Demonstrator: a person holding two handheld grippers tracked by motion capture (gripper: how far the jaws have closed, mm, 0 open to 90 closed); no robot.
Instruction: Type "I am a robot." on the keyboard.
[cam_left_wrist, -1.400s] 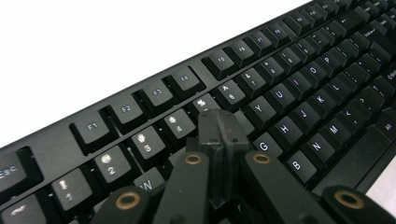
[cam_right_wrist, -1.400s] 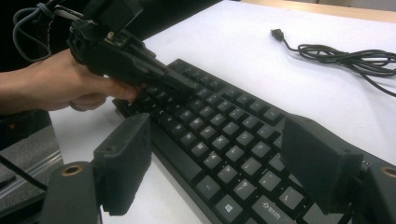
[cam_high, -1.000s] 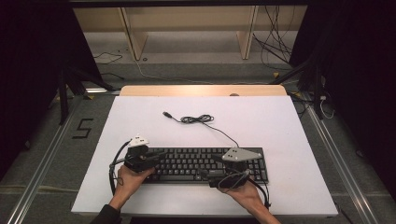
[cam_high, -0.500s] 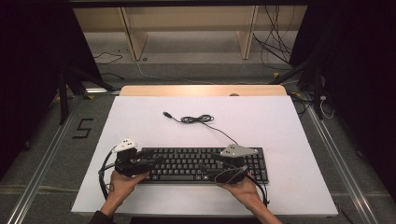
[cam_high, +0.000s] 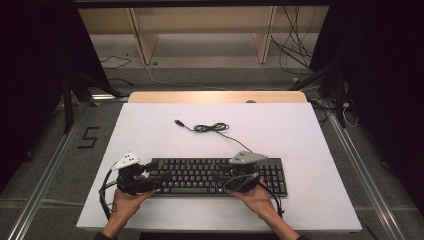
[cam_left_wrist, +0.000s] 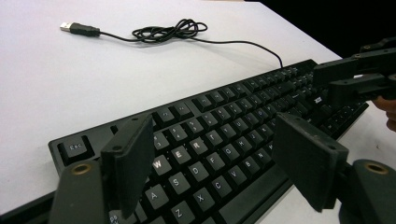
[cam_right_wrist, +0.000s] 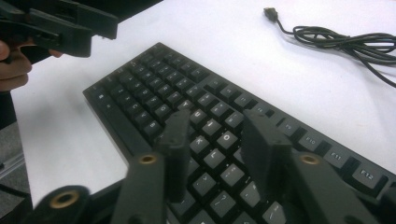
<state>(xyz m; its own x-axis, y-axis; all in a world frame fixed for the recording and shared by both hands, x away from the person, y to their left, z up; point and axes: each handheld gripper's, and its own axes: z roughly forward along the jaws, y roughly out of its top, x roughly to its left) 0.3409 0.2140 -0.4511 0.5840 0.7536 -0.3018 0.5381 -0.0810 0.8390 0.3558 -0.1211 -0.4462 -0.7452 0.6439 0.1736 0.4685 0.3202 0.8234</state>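
Cable: thin black USB cable (cam_high: 212, 128) coiled upper centre, behind flat black plastic keyboard (cam_high: 210, 175).
Left gripper (cam_left_wrist: 212, 161): jaws wide apart, empty; shifted left since earlier.
Right gripper (cam_right_wrist: 212, 149): jaws part-open, empty.

- A keyboard (cam_high: 215, 175) is laid lengthwise on the near half of the table (cam_high: 300, 135), parallel to its near edge.
- Behind the keyboard, towards the middle of the table, a coiled cable (cam_high: 211, 128) is found; it is joined to the keyboard's far edge, and its plug (cam_high: 178, 122) is set to the left of the coil.
- The left gripper (cam_high: 150, 172) is held at the keyboard's left end, its jaws spread over the letter keys.
- The right gripper (cam_high: 239, 175) is held over the keyboard right of its middle, above the keys, its jaws apart.
- Beyond the table's far edge, a shelf unit (cam_high: 200, 30) is placed on the floor.
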